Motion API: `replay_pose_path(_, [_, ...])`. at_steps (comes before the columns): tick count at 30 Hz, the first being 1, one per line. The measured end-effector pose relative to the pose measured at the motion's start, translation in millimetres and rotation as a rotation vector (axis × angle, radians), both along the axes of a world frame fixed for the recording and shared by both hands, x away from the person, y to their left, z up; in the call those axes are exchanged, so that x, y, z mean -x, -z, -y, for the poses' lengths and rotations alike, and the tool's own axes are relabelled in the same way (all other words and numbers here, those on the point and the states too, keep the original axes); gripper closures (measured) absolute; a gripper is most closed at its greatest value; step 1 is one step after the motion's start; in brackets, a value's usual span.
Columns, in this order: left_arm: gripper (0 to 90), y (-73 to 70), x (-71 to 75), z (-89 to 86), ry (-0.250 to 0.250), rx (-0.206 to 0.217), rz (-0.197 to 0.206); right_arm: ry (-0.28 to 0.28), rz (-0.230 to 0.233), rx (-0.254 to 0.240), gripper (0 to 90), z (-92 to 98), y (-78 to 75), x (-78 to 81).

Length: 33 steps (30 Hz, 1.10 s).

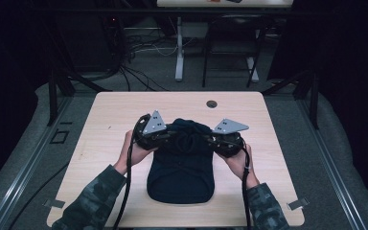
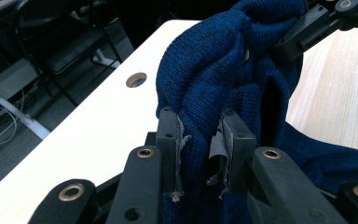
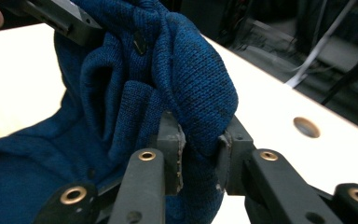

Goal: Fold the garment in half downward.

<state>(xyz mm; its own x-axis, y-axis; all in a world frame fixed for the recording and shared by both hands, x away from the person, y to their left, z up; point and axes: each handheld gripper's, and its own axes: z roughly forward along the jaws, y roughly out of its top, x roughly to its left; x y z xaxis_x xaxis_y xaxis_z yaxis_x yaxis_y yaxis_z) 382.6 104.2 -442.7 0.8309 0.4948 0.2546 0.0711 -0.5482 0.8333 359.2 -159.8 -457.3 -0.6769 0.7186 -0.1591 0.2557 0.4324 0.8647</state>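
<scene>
A: Start with the high view. Where is the garment?

B: A dark blue knit (image 1: 181, 165) lies on the pale wooden surface (image 1: 105, 120), about the middle. Its near part is spread flat; its far end is bunched up and raised between the two tools. The left hand-held gripper (image 1: 165, 135) and the right hand-held gripper (image 1: 210, 138) meet the bunch from either side, each with a grey plate on top and a black cable trailing toward the person. A left hand (image 1: 133, 151) and right hand (image 1: 238, 160) hold them; the sleeves are camouflage patterned. A round hole (image 1: 212, 104) sits in the surface near the far edge.

A: And the left gripper view?

B: The left hand-held gripper (image 2: 200, 140) is clamped on a thick fold of the knit (image 2: 214, 60), cloth pressed between both jaws. The right hand-held gripper (image 2: 279, 46) reaches into the same bunch at top right. The hole (image 2: 136, 79) shows to the left, on the surface (image 2: 88, 130).

A: The right gripper view?

B: The right hand-held gripper (image 3: 200, 144) likewise pinches a rounded fold of the knit (image 3: 182, 65). The left hand-held gripper (image 3: 86, 30) bites the cloth at top left. The hole (image 3: 306, 127) lies to the right on the surface (image 3: 270, 112).
</scene>
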Motion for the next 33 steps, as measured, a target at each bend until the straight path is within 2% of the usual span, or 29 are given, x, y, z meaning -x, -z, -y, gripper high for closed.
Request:
replay_pose_path(3, [71.0, 1.4, 1.5, -1.6, 0.002, -0.008, -0.024, 0.008, 0.061, 0.026, 75.6, -3.5, 1.7, 5.4])
replay_pose_path(6, [68.6, 4.2, 3.0, -5.0, -0.006, -0.01, -0.025, -0.008, 0.108, 0.036, 76.0, -5.4, 3.6, 10.7])
replay_pose_path(7, [67.1, 5.0, 3.3, -6.9, -0.011, -0.011, -0.02, -0.021, 0.116, 0.035, 76.0, -5.6, 4.0, 12.0])
replay_pose_path(11, [61.6, 9.0, 1.8, -13.8, -0.006, 0.002, -0.062, -0.061, 0.138, 0.043, 76.0, -7.0, 5.6, 18.2])
replay_pose_path(15, [51.0, 12.7, 1.9, -17.0, -0.005, 0.007, -0.091, -0.082, 0.173, 0.06, 76.1, -9.1, 7.0, 24.5])
replay_pose_path(17, [45.1, 14.1, 2.0, -17.1, -0.002, 0.006, -0.1, -0.091, 0.177, 0.051, 76.1, -8.8, 7.5, 26.1])
replay_pose_path(20, [38.0, 23.8, 0.4, -13.2, -0.006, -0.016, -0.138, -0.094, 0.181, 0.051, 76.1, -8.0, 8.9, 26.5])
replay_pose_path(23, [33.7, 31.0, -1.2, -9.2, -0.009, -0.01, -0.164, -0.096, 0.176, 0.056, 76.1, -8.1, 9.8, 26.2])
replay_pose_path(25, [39.6, 34.9, 0.0, -6.5, 0.005, -0.017, -0.148, -0.098, 0.169, 0.055, 75.9, -9.0, 11.5, 25.9])
replay_pose_path(28, [59.8, 39.0, 3.1, -4.2, 0.011, -0.014, -0.132, -0.091, 0.157, 0.065, 75.5, -8.1, 15.1, 27.2])
replay_pose_path(29, [64.5, 40.2, 4.0, -4.2, 0.016, -0.001, -0.129, -0.097, 0.147, 0.059, 75.3, -6.8, 16.4, 27.6])
replay_pose_path(33, [71.5, 44.6, 9.0, -4.0, 0.023, 0.015, -0.107, -0.091, 0.131, 0.052, 72.9, -2.4, 20.9, 31.7])
